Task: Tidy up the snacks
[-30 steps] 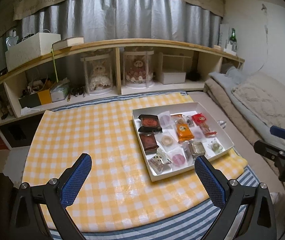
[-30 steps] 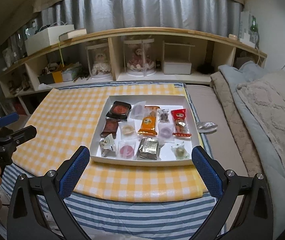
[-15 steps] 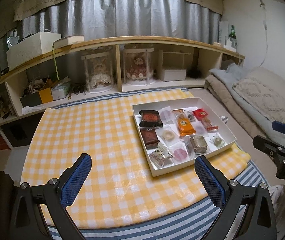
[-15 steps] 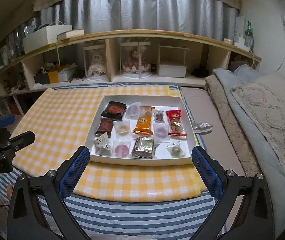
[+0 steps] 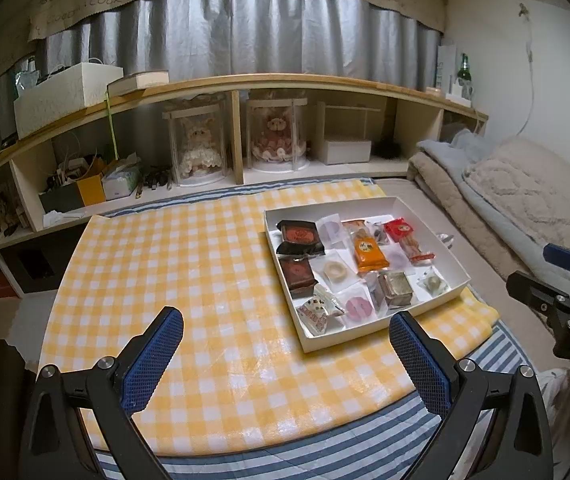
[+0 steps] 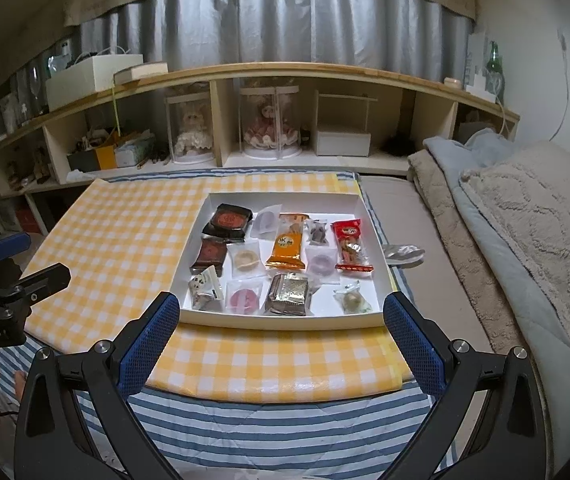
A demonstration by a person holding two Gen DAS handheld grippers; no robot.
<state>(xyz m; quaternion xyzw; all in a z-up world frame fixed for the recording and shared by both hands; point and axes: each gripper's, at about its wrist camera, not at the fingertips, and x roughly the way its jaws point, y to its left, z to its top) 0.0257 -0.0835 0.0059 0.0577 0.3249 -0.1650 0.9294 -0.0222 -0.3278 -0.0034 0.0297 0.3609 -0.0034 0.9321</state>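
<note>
A shallow white tray (image 6: 285, 319) (image 5: 365, 202) rests on the yellow checked cloth (image 5: 173, 264) (image 6: 125, 220), holding several wrapped snacks. Among them are an orange packet (image 6: 286, 248) (image 5: 369, 254), a red packet (image 6: 349, 245), a dark brown packet (image 6: 228, 221) (image 5: 299, 236) and a gold foil packet (image 6: 289, 294). My right gripper (image 6: 281, 344) hangs open just in front of the tray's near wall, nothing between its fingers. Over the cloth, left of the tray, my left gripper (image 5: 287, 356) is open and empty. Each gripper also shows at the other view's edge.
A long wooden shelf (image 6: 285, 70) with dolls in clear cases, boxes and clutter runs along the back. Folded blankets (image 6: 525, 216) lie to the right. A striped blue-and-white mat (image 6: 265, 428) sticks out under the cloth's near edge. A small foil wrapper (image 6: 403, 254) lies right of the tray.
Both grippers have drifted a little, so the tray sits slightly nearer and more centred in the right wrist view. Both stay open, and no snack has moved.
</note>
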